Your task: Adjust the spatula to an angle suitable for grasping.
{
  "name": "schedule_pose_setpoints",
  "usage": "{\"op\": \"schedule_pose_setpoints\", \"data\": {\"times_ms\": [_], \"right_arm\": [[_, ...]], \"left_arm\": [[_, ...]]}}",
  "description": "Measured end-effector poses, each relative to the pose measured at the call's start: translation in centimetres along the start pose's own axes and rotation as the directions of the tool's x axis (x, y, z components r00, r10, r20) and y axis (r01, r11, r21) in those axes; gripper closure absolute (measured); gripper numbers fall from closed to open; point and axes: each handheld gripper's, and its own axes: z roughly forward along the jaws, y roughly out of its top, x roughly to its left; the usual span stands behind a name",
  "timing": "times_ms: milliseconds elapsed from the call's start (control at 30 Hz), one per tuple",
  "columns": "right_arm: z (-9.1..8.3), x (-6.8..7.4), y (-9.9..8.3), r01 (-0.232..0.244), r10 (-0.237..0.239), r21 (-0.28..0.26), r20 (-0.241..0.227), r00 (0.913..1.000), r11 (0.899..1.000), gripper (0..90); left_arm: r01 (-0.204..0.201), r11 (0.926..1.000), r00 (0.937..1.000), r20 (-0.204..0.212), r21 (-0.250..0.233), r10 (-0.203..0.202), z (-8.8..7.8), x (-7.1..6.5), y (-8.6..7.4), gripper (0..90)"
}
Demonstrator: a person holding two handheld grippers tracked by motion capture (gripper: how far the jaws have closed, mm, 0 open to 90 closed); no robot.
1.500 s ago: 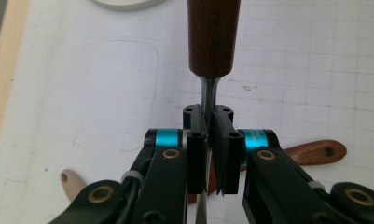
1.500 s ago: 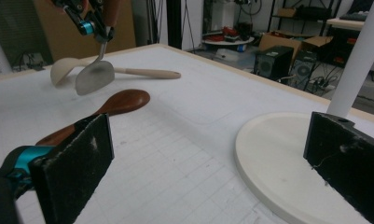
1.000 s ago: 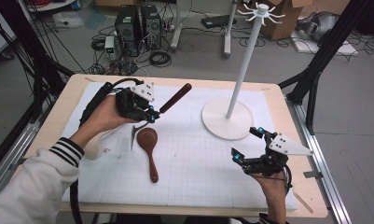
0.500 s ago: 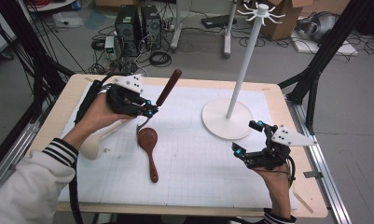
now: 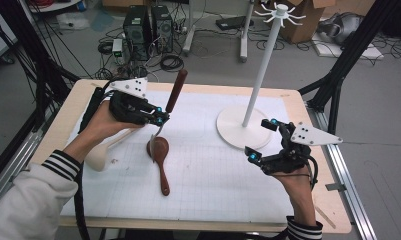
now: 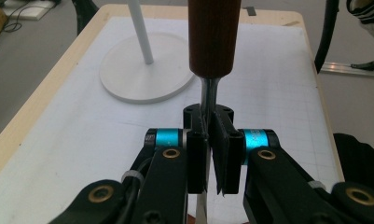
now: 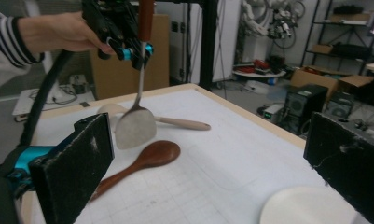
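Left gripper (image 5: 160, 118) fingers clamp the spatula (image 7: 135, 126) at its metal neck, lifted near the desk's (image 5: 318, 210) far-left corner. Right gripper (image 5: 260, 140) fingers wide, empty. Likely bound for the stand (image 5: 260, 65): keep handle upright, approach slowly.

Black two-jaw grippers: left gripper (image 5: 160, 119), right gripper (image 5: 261, 138). Cyan bands at jaw bases, brass-coloured pivot screws, grey three-cornered top plates, thick black cables. White sleeves (image 5: 25, 200), black-striped cuffs.
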Motion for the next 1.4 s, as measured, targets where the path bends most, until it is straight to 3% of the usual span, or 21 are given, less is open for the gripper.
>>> {"op": "schedule_pose_setpoints", "data": {"times_ms": [333,700,800,1233,1367,1400], "right_arm": [[1.7,-0.5,1.9,-0.009,0.006,-0.038,-0.096,0.9954,0.999,0.5],[3.2,-1.1,4.3,-0.006,-0.005,-0.059,-0.186,0.9825,0.998,0.5],[3.6,-1.3,5.0,0.001,-0.014,-0.064,-0.209,0.9779,0.998,0.5],[5.6,-1.6,7.2,0.054,-0.063,-0.045,-0.245,0.9674,0.998,0.5],[6.4,-1.7,7.5,0.053,-0.062,-0.042,-0.270,0.9609,0.998,0.5],[6.6,-1.8,7.5,0.054,-0.062,-0.038,-0.276,0.9590,0.998,0.5]], "left_arm": [[-0.027,0.9985,0.9984,0.049,-0.048,0.029,0.0,0.0,0.1,84.3],[-0.053,0.9934,0.9912,0.115,-0.102,0.064,0.6,-0.2,0.3,84.3],[-0.073,0.9910,0.9894,0.117,-0.112,0.086,0.8,-0.2,0.4,84.3],[-0.074,0.9880,0.9877,0.127,-0.136,0.091,0.9,-0.2,0.4,84.3],[-0.074,0.9855,0.9838,0.151,-0.152,0.097,1.2,-0.3,0.4,84.3],[-0.083,0.9835,0.9797,0.167,-0.160,0.110,1.3,-0.3,0.4,84.3]]}}
